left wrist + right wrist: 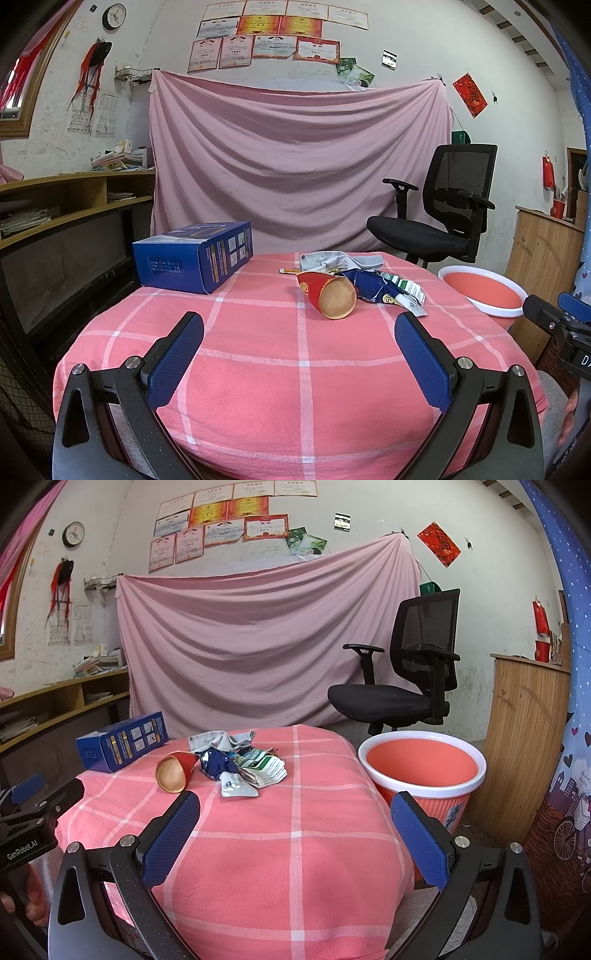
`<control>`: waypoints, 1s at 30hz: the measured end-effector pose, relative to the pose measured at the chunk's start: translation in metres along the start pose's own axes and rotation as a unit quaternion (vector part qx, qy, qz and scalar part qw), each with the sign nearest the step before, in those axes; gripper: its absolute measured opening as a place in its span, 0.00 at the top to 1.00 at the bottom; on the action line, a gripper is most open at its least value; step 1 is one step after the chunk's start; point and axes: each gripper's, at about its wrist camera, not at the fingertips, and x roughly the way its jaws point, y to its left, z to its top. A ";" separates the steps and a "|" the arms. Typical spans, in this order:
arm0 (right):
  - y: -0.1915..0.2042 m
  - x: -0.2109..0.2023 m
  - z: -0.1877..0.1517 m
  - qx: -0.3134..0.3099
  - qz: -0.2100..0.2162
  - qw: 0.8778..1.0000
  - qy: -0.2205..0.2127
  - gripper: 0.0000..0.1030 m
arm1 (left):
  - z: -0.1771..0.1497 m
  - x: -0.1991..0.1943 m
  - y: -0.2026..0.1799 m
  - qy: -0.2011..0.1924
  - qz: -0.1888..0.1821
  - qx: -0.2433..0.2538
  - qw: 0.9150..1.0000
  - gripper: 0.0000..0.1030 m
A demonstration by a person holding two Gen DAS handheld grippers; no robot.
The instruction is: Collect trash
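A pile of trash lies on the pink checked table [258,369]: a red paper cup [328,293] on its side, a crumpled blue wrapper [369,284], a green-white packet [406,290] and a grey wrapper [328,260]. The right wrist view shows the cup [175,771], blue wrapper [216,762], green-white packet [267,770], a small silver wrapper [236,788] and the table [295,849]. My left gripper [299,328] is open and empty, short of the cup. My right gripper [295,808] is open and empty, short of the pile. A pink bin [421,771] stands right of the table.
A blue box [195,254] sits at the table's far left; it also shows in the right wrist view [122,740]. A black office chair [439,210] stands behind the table, before a hung pink sheet. The bin [484,291] shows at the right. Wooden shelves run along the left wall.
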 end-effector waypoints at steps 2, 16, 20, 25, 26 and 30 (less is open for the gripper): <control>0.000 0.000 0.000 0.000 -0.002 1.000 0.000 0.00 | 0.000 0.000 0.000 0.000 0.000 0.000 1.000 0.02; 0.001 -0.001 0.024 -0.022 -0.001 0.997 -0.074 0.00 | 0.024 0.009 0.019 -0.031 0.013 -0.050 0.998 0.02; -0.001 0.022 0.036 -0.022 0.013 0.996 -0.081 0.00 | 0.036 0.029 0.018 -0.028 0.011 -0.054 0.998 0.02; -0.004 0.058 0.048 -0.026 0.038 0.997 -0.062 0.00 | 0.051 0.059 0.010 -0.015 0.011 -0.041 0.999 0.02; -0.004 0.065 0.050 -0.025 0.045 0.997 -0.051 0.00 | 0.052 0.066 0.008 -0.007 0.010 -0.037 0.999 0.02; -0.008 0.091 0.048 -0.018 0.057 0.998 -0.009 0.00 | 0.049 0.094 0.006 0.036 -0.005 -0.027 0.999 0.02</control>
